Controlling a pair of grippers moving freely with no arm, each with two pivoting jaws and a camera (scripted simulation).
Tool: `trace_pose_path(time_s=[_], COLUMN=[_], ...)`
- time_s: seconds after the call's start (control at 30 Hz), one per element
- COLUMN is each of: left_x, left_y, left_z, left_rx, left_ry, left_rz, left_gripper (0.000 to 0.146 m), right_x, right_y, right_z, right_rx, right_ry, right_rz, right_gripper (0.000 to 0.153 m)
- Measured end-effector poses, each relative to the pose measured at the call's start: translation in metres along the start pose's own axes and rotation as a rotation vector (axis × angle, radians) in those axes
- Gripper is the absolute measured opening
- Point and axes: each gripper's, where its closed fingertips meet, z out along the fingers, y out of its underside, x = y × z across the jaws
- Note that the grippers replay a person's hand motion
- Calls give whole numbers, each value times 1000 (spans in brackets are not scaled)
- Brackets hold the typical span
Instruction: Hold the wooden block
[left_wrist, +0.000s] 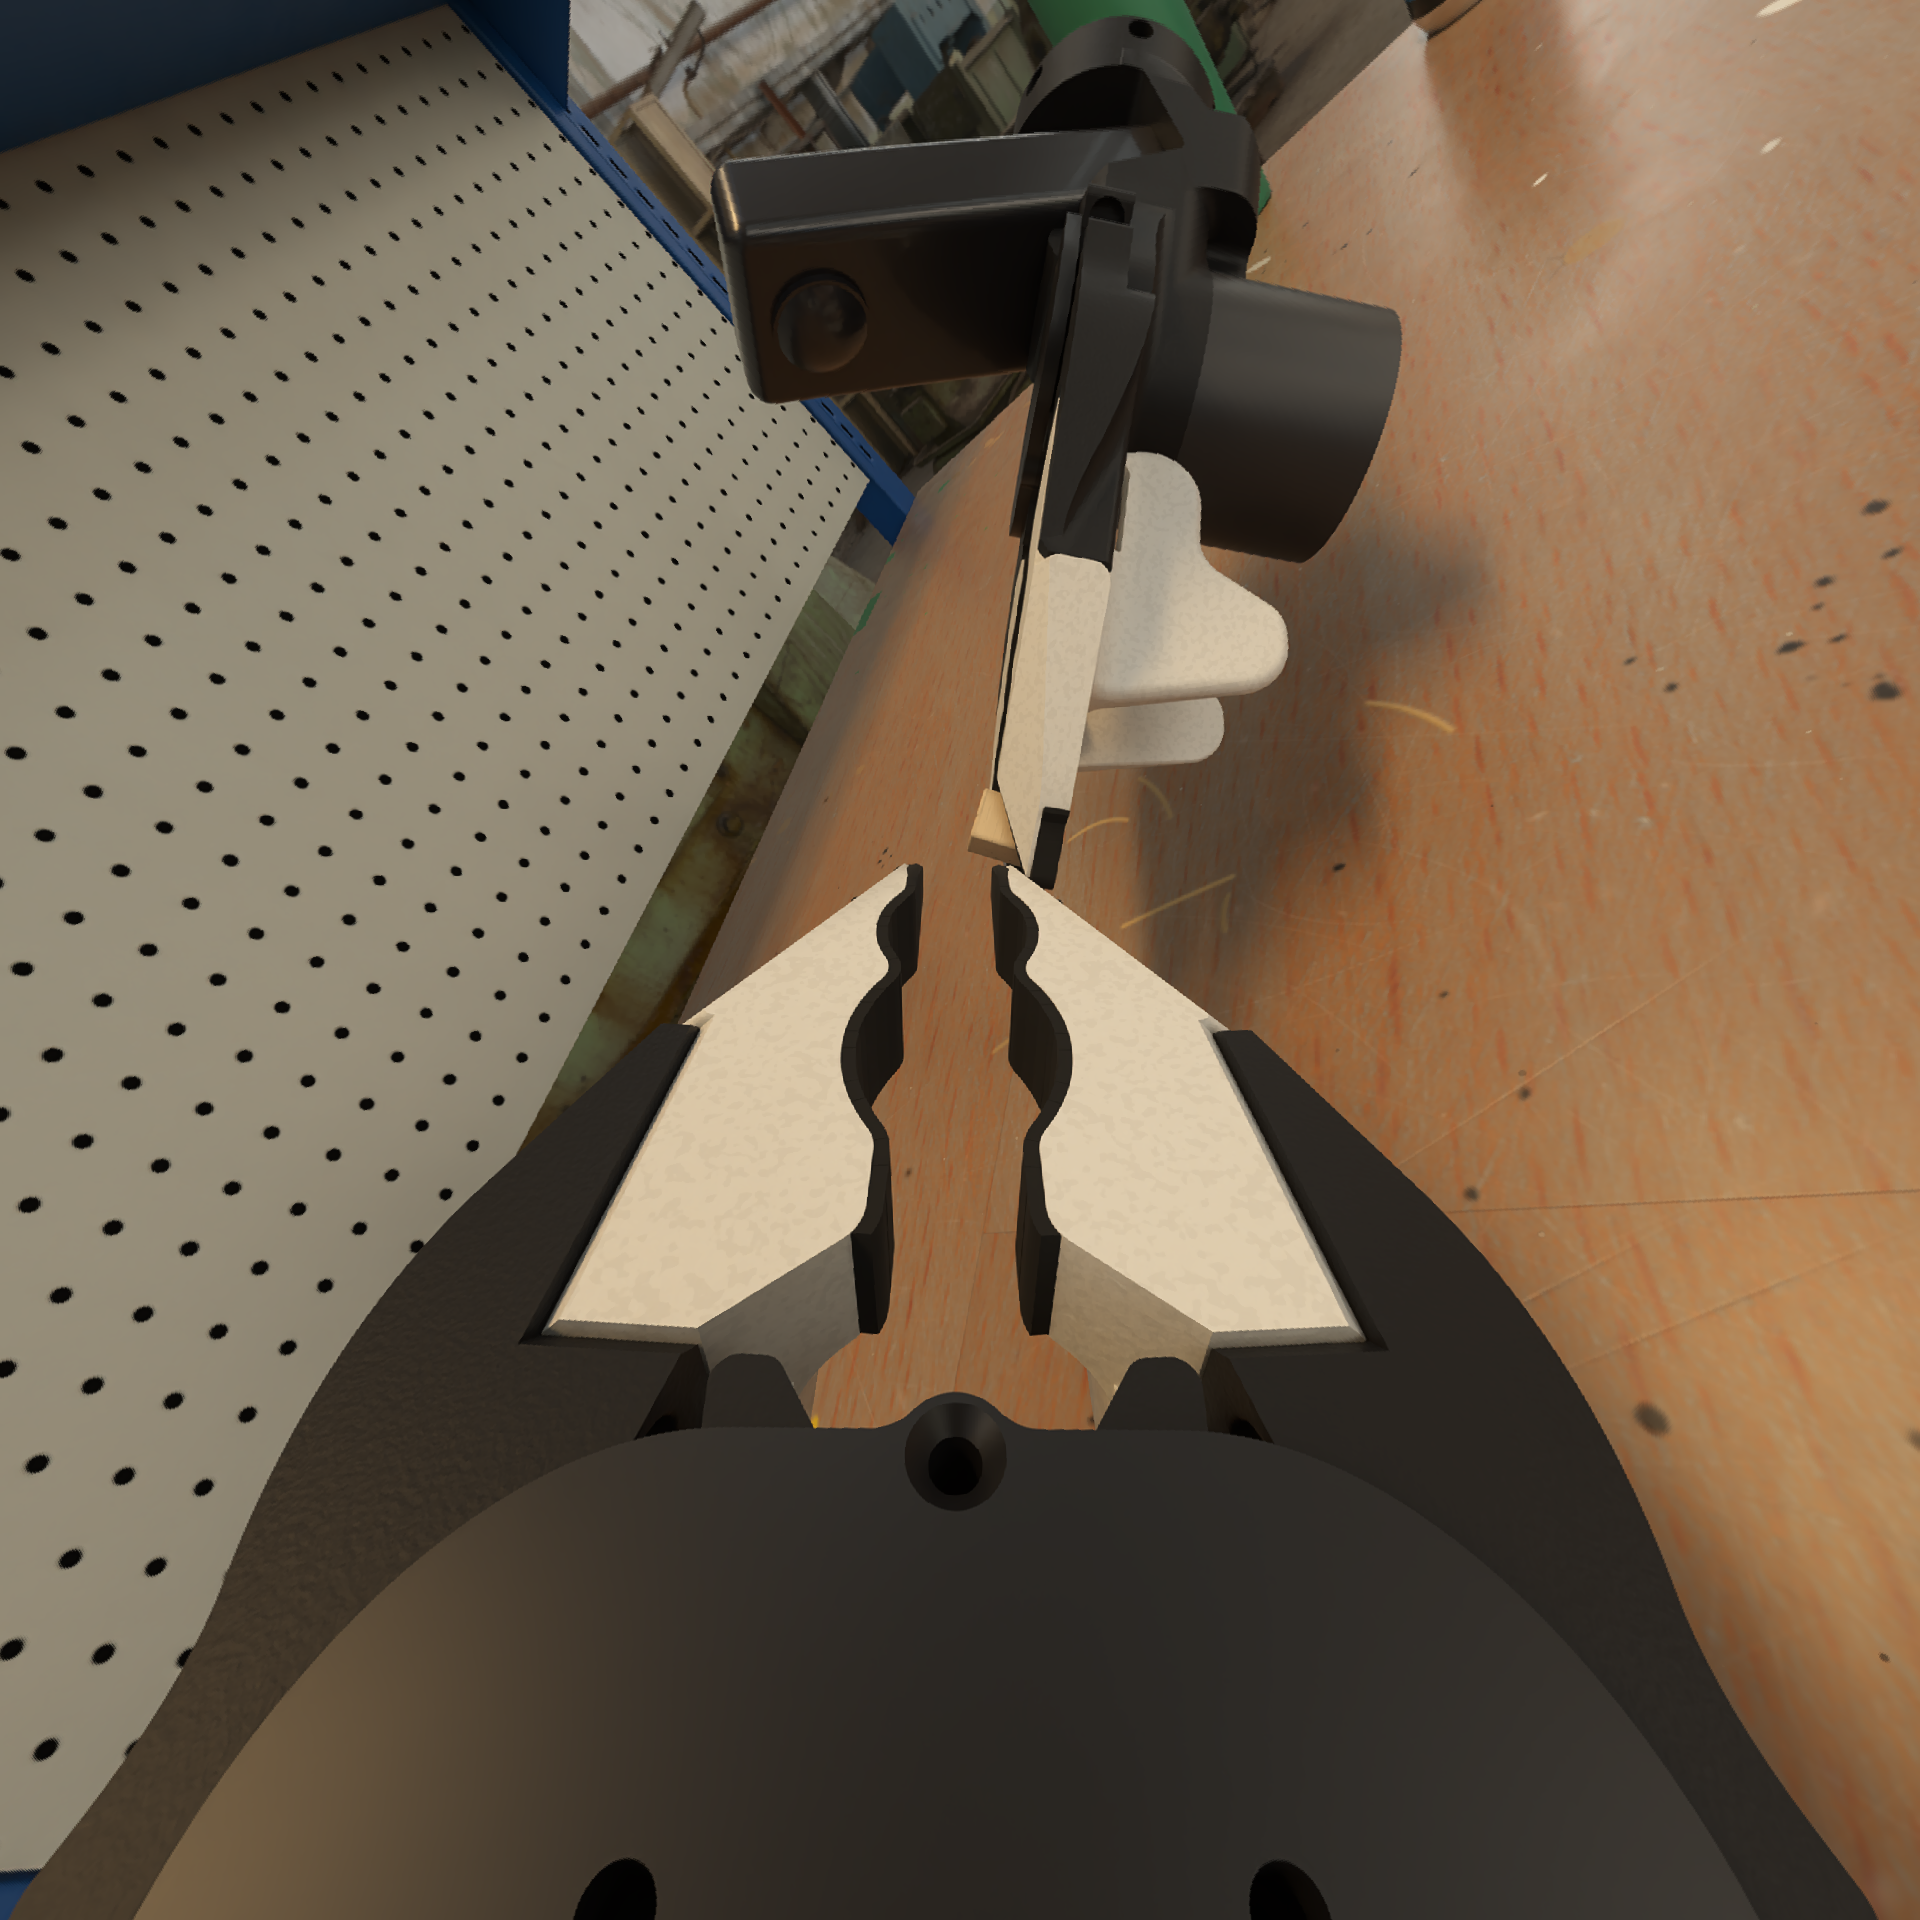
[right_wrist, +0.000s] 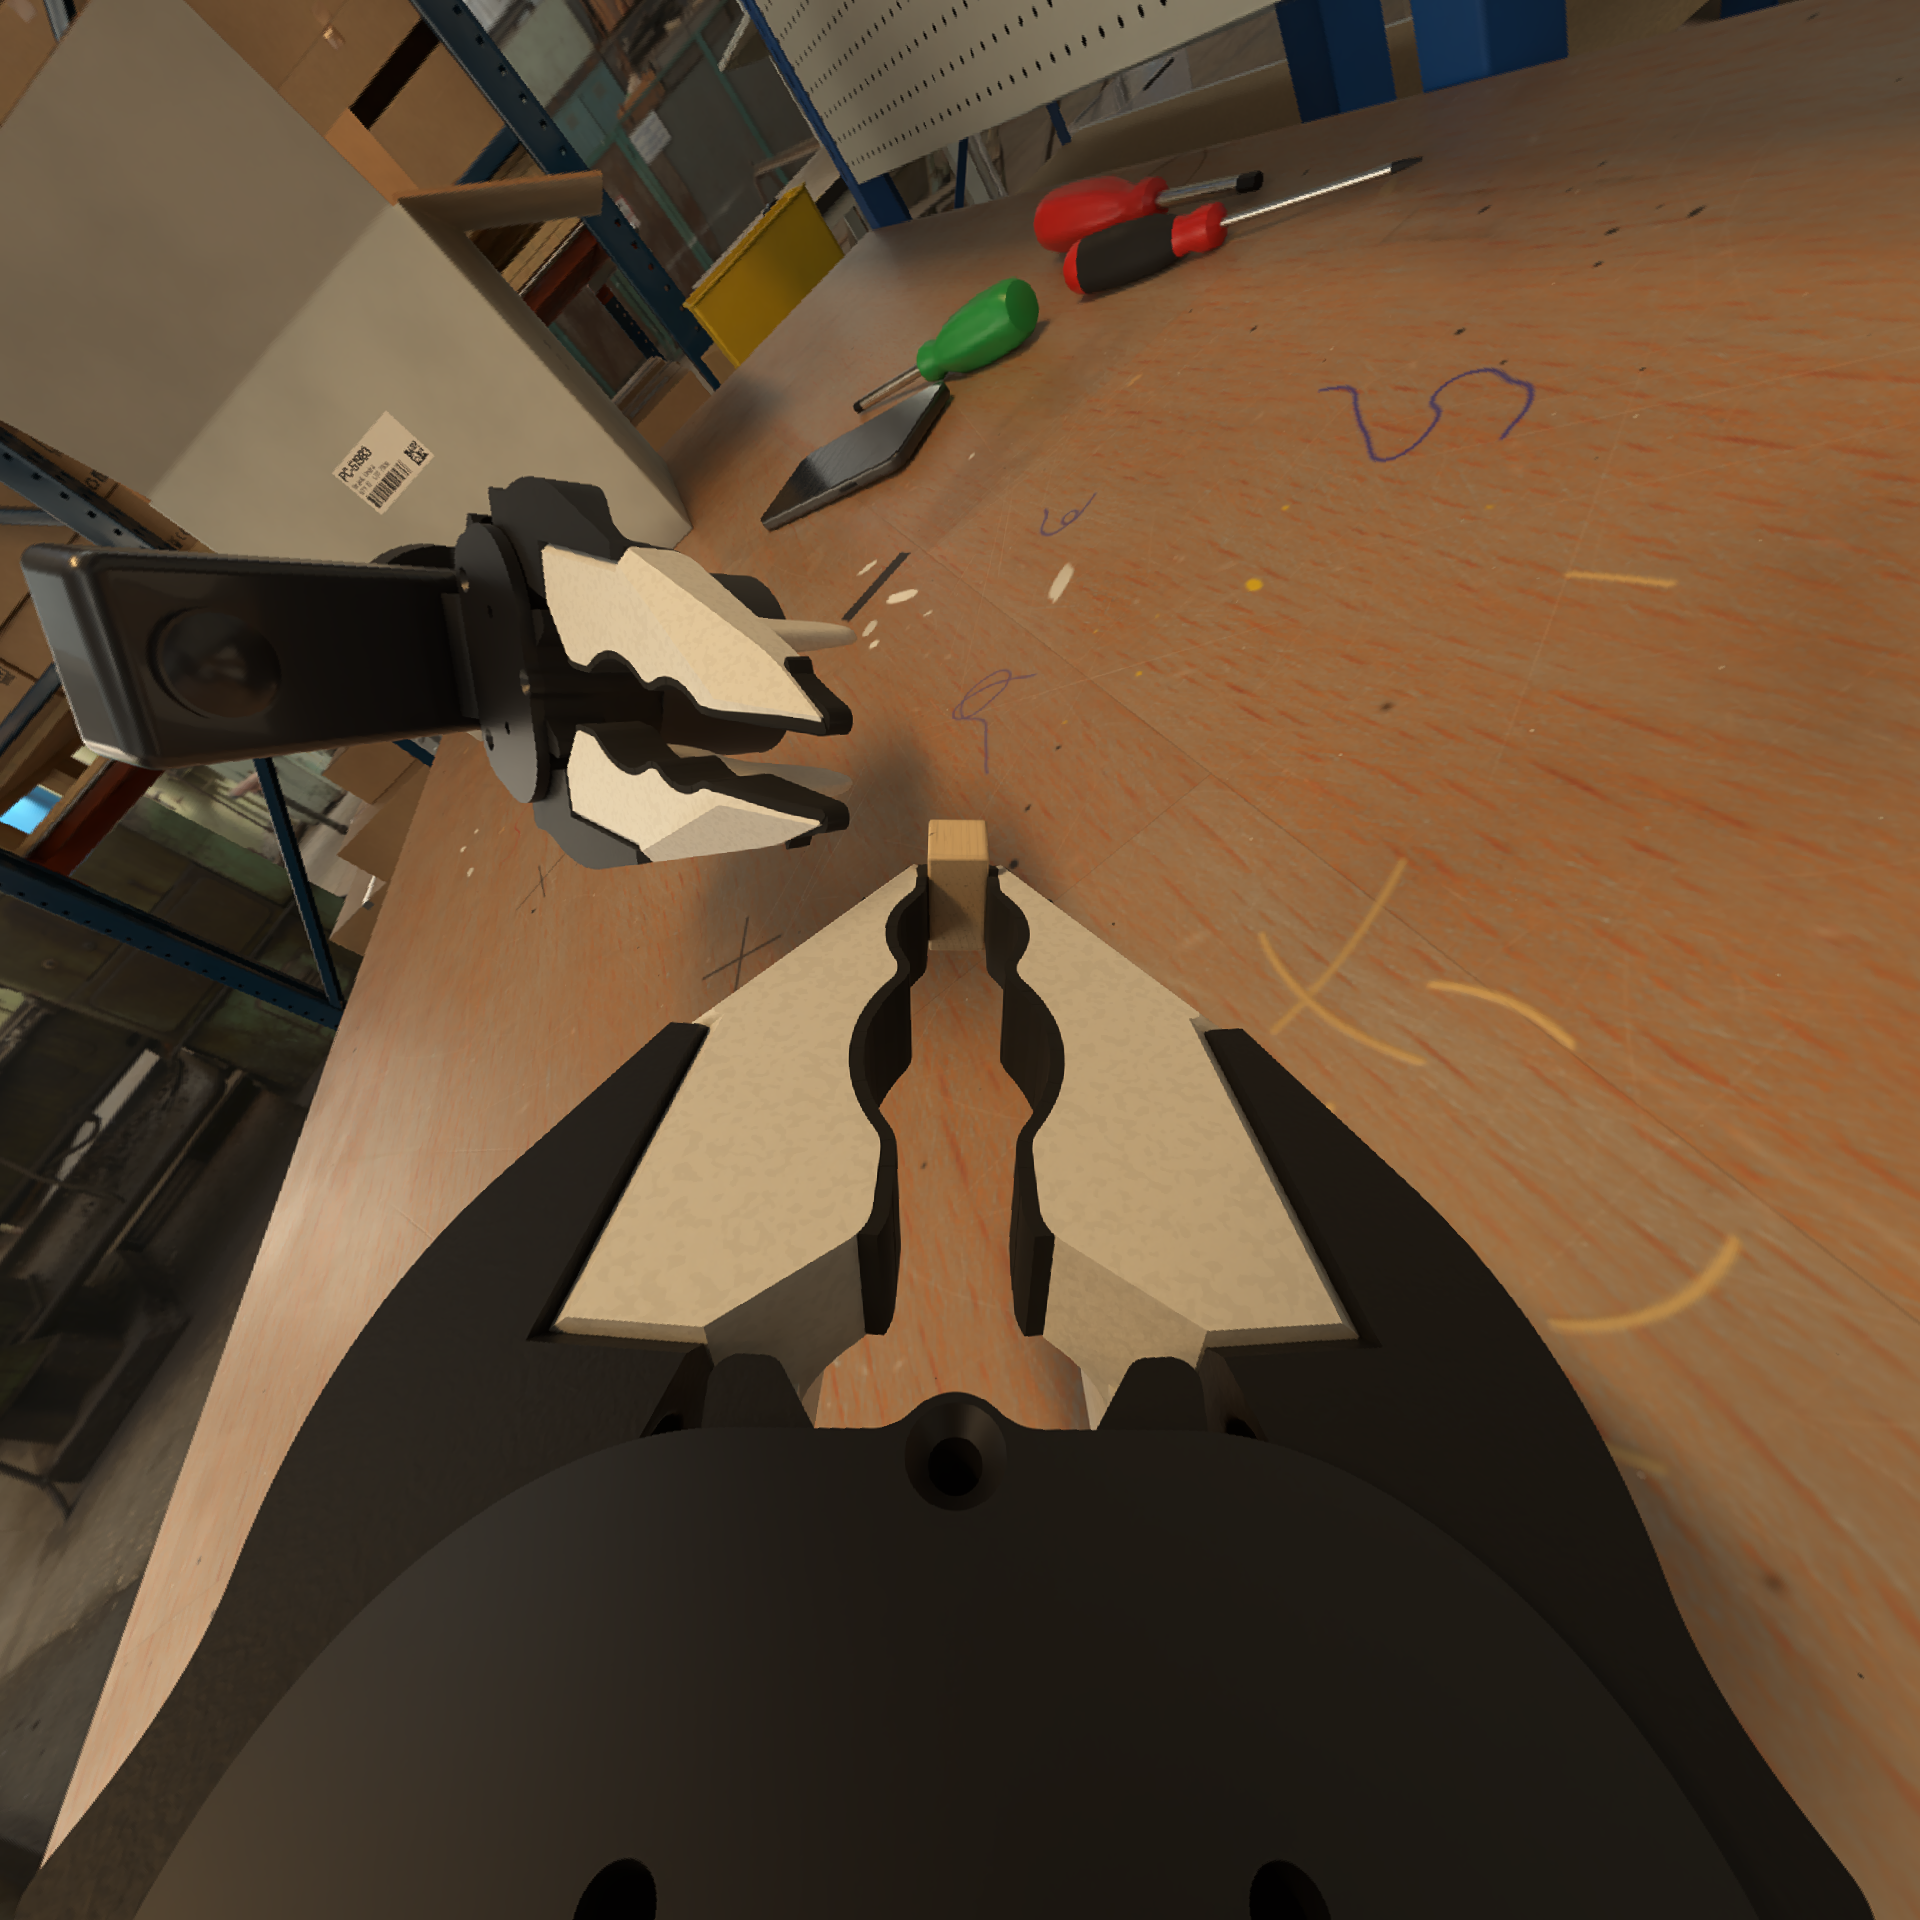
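A small pale wooden block (right_wrist: 956, 878) is pinched upright between the tips of my right gripper (right_wrist: 956, 883), just above the wooden workbench (right_wrist: 1455, 727). In the left wrist view the block (left_wrist: 990, 824) shows at the tip of the right gripper (left_wrist: 1023, 847), which is seen edge-on. My left gripper (left_wrist: 956, 883) has a narrow gap between its fingers and nothing in it. It points at the block from close by without touching it. In the right wrist view the left gripper (right_wrist: 842, 764) hovers just left of the block.
At the far side of the bench lie a red screwdriver (right_wrist: 1101, 203), a red-and-black one (right_wrist: 1143, 249), a green one (right_wrist: 977, 327) and a flat dark slab (right_wrist: 862, 457). A pegboard (left_wrist: 312, 727) stands at the bench's edge. A beige box (right_wrist: 312, 364) is at the left.
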Motion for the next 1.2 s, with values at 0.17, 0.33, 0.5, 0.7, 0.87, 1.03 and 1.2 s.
trace_pose_path(time_s=[0.17, 0.33, 0.5, 0.7, 0.87, 1.03, 1.2], left_x=[1, 0, -8, -13, -21, -32, -35], left_y=[0, -1, -2, -7, -16, -29, -35], left_z=[1, 4, 6, 7, 9, 10, 6], left_rx=[-2, -14, -56, -28, 36, 94, 125], left_ry=[0, -11, -64, -82, -105, -174, -232], left_rz=[-2, -28, -165, -310, -461, -480, -447], left_gripper=[13, 13, 13, 13, 13, 13, 13], right_x=[0, 0, 2, 7, 5, -8, -19], right_y=[0, -1, -8, -22, -33, -46, -53], right_z=[0, -1, -2, -7, -11, -15, -21], right_rx=[-2, 9, 54, 139, 212, 293, 342], right_ry=[-5, -13, 14, 122, 220, 299, 324], right_rz=[6, 15, -8, -116, -236, -368, -417], right_gripper=[9, 9, 9, 9, 9, 9, 9])
